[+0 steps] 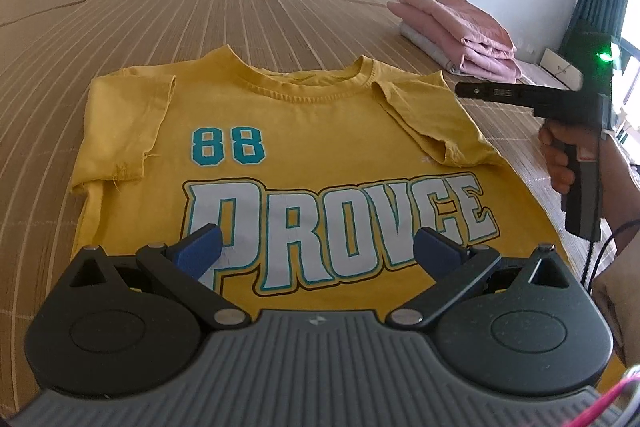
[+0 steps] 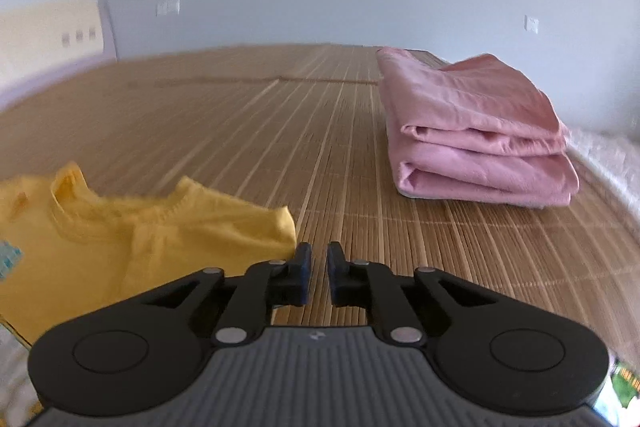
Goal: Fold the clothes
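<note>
Yellow T-shirt lies flat at frame centre on the bamboo mat, both sleeves folded inward. Left gripper, fingers spread wide, hovers above its print. Right gripper, fingers nearly together and pinching nothing, sits lower centre. Folded pink clothes rest at upper right.

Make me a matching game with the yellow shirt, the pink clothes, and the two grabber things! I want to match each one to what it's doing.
Things:
1. yellow T-shirt
2. pink clothes
3. left gripper
4. right gripper

States:
A. jaws nearly closed, nothing between them
B. folded and stacked near the mat's right edge
C. jaws wide open above the printed letters
D. lying flat, front up, both sleeves folded in

Pairs: 1-D, 2-B, 3-C, 4-A
</note>
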Demonstrator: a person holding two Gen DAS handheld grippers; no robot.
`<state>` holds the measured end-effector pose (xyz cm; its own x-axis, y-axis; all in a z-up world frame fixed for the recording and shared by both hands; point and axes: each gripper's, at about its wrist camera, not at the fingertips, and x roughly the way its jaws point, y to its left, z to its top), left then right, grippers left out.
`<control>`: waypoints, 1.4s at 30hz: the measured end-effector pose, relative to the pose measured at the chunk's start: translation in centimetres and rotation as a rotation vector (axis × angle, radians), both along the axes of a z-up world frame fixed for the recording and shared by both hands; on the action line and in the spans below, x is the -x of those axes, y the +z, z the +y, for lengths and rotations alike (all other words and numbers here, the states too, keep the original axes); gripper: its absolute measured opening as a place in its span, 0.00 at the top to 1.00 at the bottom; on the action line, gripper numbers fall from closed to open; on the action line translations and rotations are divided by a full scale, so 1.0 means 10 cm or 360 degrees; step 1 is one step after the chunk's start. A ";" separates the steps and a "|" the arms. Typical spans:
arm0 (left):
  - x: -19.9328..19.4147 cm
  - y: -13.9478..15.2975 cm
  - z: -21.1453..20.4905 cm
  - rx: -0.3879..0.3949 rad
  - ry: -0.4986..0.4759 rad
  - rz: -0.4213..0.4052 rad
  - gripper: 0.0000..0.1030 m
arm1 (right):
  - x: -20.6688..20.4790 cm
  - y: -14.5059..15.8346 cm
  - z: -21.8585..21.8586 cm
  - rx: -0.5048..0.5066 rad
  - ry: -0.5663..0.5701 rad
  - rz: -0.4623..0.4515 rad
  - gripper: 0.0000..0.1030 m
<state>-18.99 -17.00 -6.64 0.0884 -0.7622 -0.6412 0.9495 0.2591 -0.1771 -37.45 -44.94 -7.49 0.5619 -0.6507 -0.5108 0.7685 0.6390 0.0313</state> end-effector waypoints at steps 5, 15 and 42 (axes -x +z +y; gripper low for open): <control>0.01 0.01 0.00 0.0000 0.0011 0.0008 0.00 | 0.01 0.14 0.22 0.0032 0.0241 -0.0134 0.88; 0.00 0.01 0.00 0.0001 0.0007 0.0017 0.00 | -0.23 0.00 0.26 -0.0010 0.0367 0.0054 0.90; -0.01 0.00 0.01 -0.0007 0.0021 0.0007 0.00 | -0.09 -0.03 -0.15 -0.0154 0.0170 -0.0150 0.87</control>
<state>-18.91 -16.94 -6.64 0.0958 -0.7583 -0.6449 0.9452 0.2725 -0.1800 -36.54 -46.42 -7.76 0.6736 -0.5350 -0.5099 0.6870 0.7076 0.1651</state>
